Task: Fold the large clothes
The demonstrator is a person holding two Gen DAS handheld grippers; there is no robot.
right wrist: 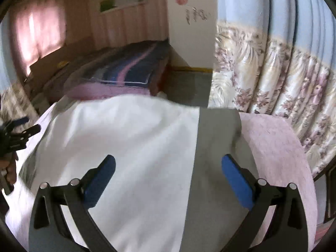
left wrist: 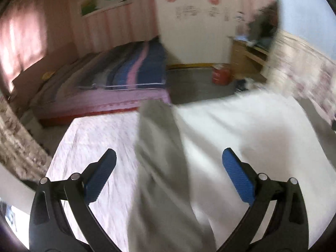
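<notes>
Left gripper (left wrist: 169, 171): jaws spread wide, nothing between the blue pads (left wrist: 238, 174); it hangs above the work surface, over the grey sleeve. It also shows at the far left edge of the right wrist view (right wrist: 20, 129), held in a hand (right wrist: 9, 168), small and blurred there.
Right gripper (right wrist: 168, 171): jaws spread wide, gripping nothing; it hangs over the line where white cloth meets grey.
Garment (right wrist: 117, 147): large white piece with grey sleeves, spread flat on the pink cover; it fills most of the middle of both views.
Grey sleeve, left view (left wrist: 161, 147): long strip running from near the camera toward the far edge, lying along the garment's left side with the white body to its right. Whether it lies flat or is folded over, I cannot tell.
Grey sleeve, right view (right wrist: 218, 147): straight boundary against the white, far end squared off near the far edge of the cover.
Pink cover (left wrist: 92, 147): pale patterned cloth under the garment, bare to the left in the left view and to the right in the right view (right wrist: 277, 147).
Room: second bed (left wrist: 130, 77) with blue and pink striped bedding beyond, red container (left wrist: 220, 75) on the grey floor, floral curtain (right wrist: 273, 73) just beside the cover on the right.
Image quality: left view motion-blurred, fine detail unreadable.
</notes>
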